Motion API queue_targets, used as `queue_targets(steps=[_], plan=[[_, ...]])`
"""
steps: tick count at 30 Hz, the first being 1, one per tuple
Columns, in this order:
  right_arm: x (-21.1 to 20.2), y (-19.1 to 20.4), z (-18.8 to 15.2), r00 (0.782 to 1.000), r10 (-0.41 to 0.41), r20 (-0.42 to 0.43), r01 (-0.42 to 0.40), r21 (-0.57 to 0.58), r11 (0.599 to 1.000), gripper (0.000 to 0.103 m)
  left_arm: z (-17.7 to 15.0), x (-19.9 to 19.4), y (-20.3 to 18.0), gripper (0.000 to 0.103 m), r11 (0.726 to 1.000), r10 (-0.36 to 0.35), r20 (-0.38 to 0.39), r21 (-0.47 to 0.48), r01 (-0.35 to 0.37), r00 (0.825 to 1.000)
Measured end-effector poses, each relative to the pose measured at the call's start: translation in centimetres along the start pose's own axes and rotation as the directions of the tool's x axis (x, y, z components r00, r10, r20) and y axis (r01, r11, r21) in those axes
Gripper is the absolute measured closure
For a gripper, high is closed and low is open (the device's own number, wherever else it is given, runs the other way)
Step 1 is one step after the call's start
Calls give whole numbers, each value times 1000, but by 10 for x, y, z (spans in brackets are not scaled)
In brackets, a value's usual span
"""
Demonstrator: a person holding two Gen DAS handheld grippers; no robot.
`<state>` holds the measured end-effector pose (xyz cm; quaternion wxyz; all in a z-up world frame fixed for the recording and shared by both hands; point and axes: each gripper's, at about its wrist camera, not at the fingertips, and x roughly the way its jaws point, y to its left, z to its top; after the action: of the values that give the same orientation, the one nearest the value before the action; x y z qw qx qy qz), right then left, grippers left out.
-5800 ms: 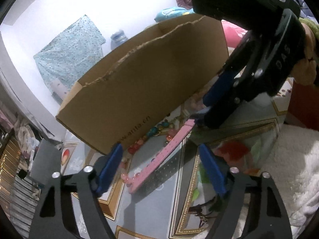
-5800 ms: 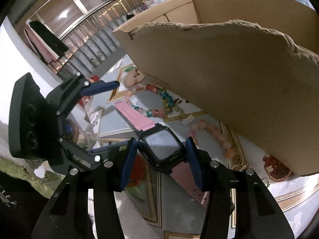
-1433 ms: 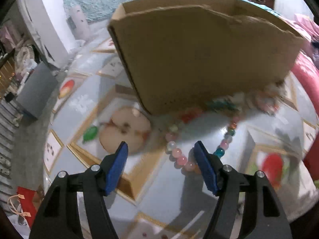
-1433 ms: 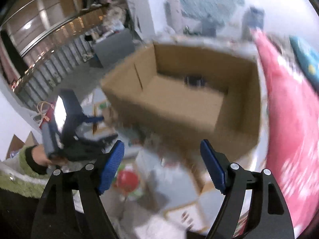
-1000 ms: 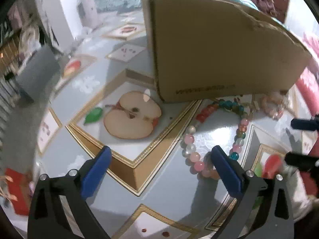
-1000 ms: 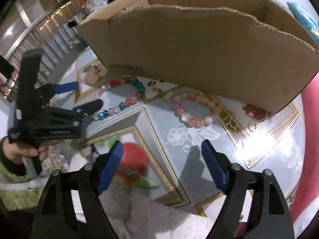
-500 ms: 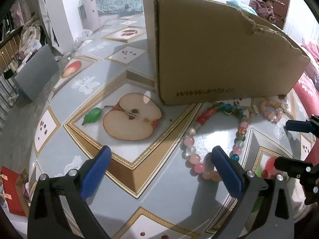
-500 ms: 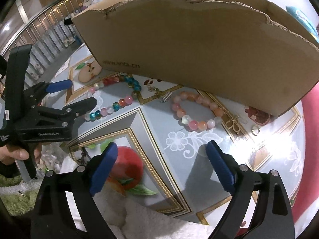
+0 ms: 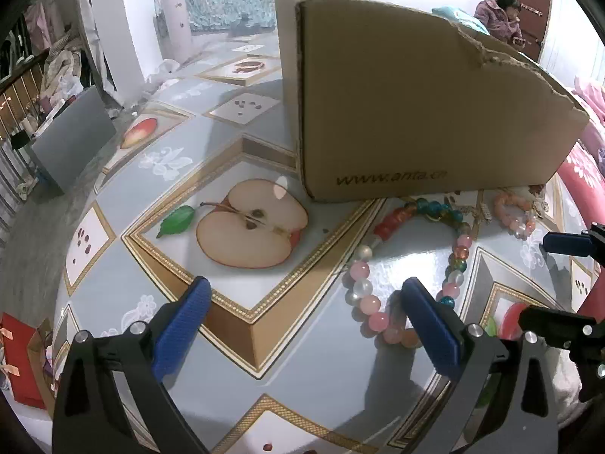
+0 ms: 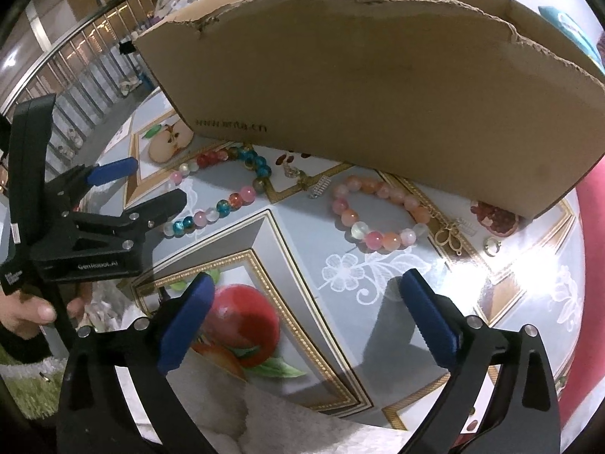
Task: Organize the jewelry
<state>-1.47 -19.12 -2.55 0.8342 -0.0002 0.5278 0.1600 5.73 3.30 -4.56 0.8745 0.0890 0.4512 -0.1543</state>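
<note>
A long multicoloured bead necklace (image 9: 412, 265) lies on the table in front of the cardboard box (image 9: 416, 106); it also shows in the right wrist view (image 10: 219, 185). A pink and orange bead bracelet (image 10: 378, 213) lies right of it, also in the left wrist view (image 9: 514, 212). Small gold charms (image 10: 450, 236), a ring (image 10: 491, 246) and a silver clip (image 10: 320, 187) lie nearby. My left gripper (image 9: 302, 321) is open and empty, its right finger beside the necklace; it also shows in the right wrist view (image 10: 151, 185). My right gripper (image 10: 306, 314) is open and empty, below the bracelet.
The table (image 9: 113, 189) has a grey cloth with printed fruit, an apple half (image 9: 249, 223) at left. The box (image 10: 359, 75) stands behind the jewelry. A white fluffy towel (image 10: 283, 423) lies at the near edge. A grey panel (image 9: 72, 140) stands far left.
The pink watch that the right gripper held is out of its jaws and out of view. Both grippers have opened wide and come low over the table near the beads.
</note>
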Motion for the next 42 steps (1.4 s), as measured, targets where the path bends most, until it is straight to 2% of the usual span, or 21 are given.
queue_targets(steps=[12, 14, 16, 18, 19, 21, 22, 24, 25, 28, 32, 38, 42], plan=[[6, 1, -3, 998, -54, 23, 55, -26, 998, 8, -4, 0, 1, 4, 1000, -4, 29, 1, 4, 1000], [3, -2, -4, 999, -35, 31, 36, -22, 999, 8, -4, -1, 1, 4, 1000, -7, 25, 5, 7, 1000], [-2, -11, -2, 999, 18, 32, -19, 37, 999, 9, -3, -1, 1, 5, 1000, -11, 21, 7, 11, 1000], [-8, -15, 1, 995, 83, 52, -86, 61, 994, 20, -4, -3, 2, 8, 1000, -16, 21, 4, 16, 1000], [-10, -14, 2, 995, 86, 59, -89, 57, 994, 28, -4, -5, 3, 11, 1000, -24, 26, -1, 24, 999], [-16, -9, 7, 992, 96, 88, -99, 29, 995, 36, -4, -9, 6, 17, 998, -51, 36, -20, 51, 998], [-18, -6, 9, 988, 117, 99, -120, 22, 993, 43, -4, -11, 7, 21, 998, -62, 45, -28, 64, 997], [-18, -3, 16, 980, 167, 106, -171, 30, 985, 48, -3, -17, 8, 30, 996, -87, 68, -25, 88, 994], [-16, -1, 20, 978, 183, 105, -187, 34, 982, 54, -2, -20, 7, 35, 995, -94, 75, -18, 95, 993], [-4, 7, 32, 976, 205, 78, -209, 47, 977, 63, 1, -22, 3, 45, 990, -140, 81, 5, 140, 987], [14, 14, 44, 982, 184, 43, -186, 51, 981, 76, 4, -19, -5, 51, 986, -165, 76, 50, 161, 983], [28, 25, 53, 989, 151, 7, -151, 15, 988, 84, 9, -6, -10, 65, 983, -169, 38, 83, 165, 985], [33, 26, 55, 991, 131, 0, -131, 12, 991, 84, 12, -3, -11, 71, 982, -165, 33, 95, 161, 986]])
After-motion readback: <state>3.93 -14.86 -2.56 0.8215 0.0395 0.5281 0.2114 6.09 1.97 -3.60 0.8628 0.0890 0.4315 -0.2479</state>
